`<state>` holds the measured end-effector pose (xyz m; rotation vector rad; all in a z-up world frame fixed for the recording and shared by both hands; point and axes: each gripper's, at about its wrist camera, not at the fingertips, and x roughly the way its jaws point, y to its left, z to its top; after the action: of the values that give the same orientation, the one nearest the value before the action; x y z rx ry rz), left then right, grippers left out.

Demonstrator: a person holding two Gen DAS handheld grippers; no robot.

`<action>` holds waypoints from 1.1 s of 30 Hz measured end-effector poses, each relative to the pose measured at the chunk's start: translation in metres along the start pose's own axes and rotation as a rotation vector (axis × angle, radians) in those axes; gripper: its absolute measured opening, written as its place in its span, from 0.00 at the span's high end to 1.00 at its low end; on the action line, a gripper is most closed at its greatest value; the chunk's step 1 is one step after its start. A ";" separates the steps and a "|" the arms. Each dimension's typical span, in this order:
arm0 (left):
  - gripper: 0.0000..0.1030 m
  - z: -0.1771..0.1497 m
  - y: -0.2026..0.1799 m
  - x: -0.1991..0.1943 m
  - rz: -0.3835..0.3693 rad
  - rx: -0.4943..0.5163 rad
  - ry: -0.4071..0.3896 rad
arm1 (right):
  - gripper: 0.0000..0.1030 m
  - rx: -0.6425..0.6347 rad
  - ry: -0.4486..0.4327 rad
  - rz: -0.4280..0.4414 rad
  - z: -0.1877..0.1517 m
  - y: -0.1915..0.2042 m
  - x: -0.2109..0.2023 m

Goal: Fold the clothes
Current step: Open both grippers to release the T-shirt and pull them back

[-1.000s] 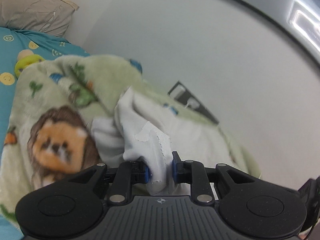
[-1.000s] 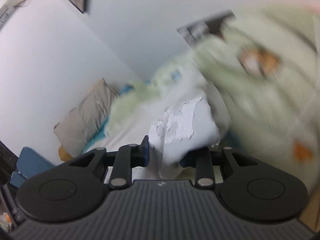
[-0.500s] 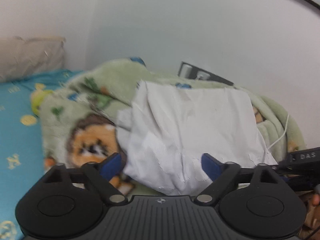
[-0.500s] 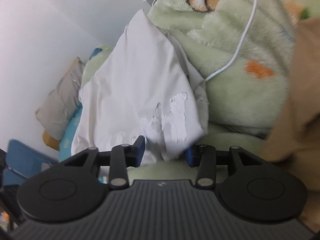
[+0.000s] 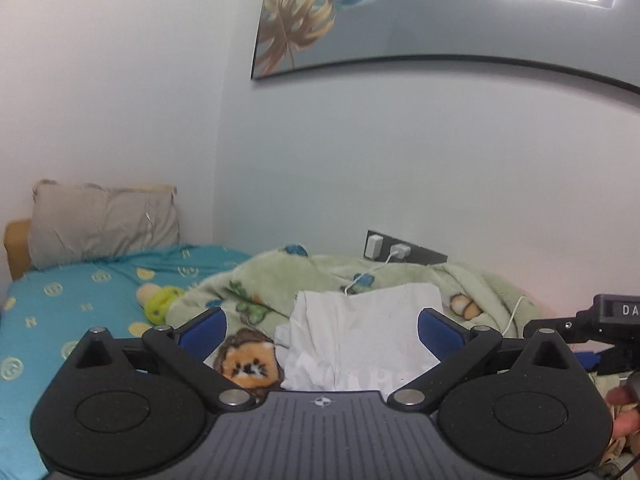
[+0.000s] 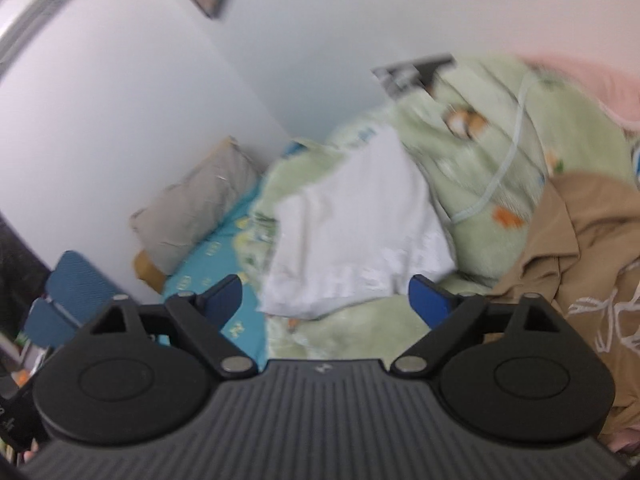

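White folded garment [image 5: 362, 336] is left on rumpled green blanket [image 5: 400, 276]; left gripper [image 5: 322, 320] and right gripper [image 6: 322, 294] are seen opening wide, empty. Folds could be loosened by uneven bedding.

Walls [image 5: 360, 160]: plain white, meeting in a corner.
Picture [image 5: 400, 16]: framed leaf print, glossy.
Bed [image 5: 60, 320]: teal patterned sheet, grey pillow [image 5: 104, 220].
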<state>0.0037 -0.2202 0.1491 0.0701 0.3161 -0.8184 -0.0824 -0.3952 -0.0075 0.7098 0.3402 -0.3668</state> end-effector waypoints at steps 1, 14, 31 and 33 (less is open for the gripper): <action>0.00 0.001 -0.003 -0.011 0.012 0.007 -0.011 | 0.12 -0.029 -0.010 0.007 -0.001 0.007 -0.009; 0.00 -0.026 -0.009 -0.113 0.063 0.034 -0.092 | 0.12 -0.338 -0.200 -0.006 -0.077 0.063 -0.068; 0.00 -0.088 0.011 -0.156 0.138 0.068 -0.124 | 0.12 -0.531 -0.358 -0.114 -0.157 0.100 -0.073; 0.00 -0.091 0.016 -0.157 0.134 0.042 -0.123 | 0.12 -0.534 -0.364 -0.125 -0.161 0.101 -0.073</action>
<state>-0.1083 -0.0817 0.1098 0.0796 0.1761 -0.6932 -0.1310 -0.1995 -0.0335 0.0920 0.1245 -0.4890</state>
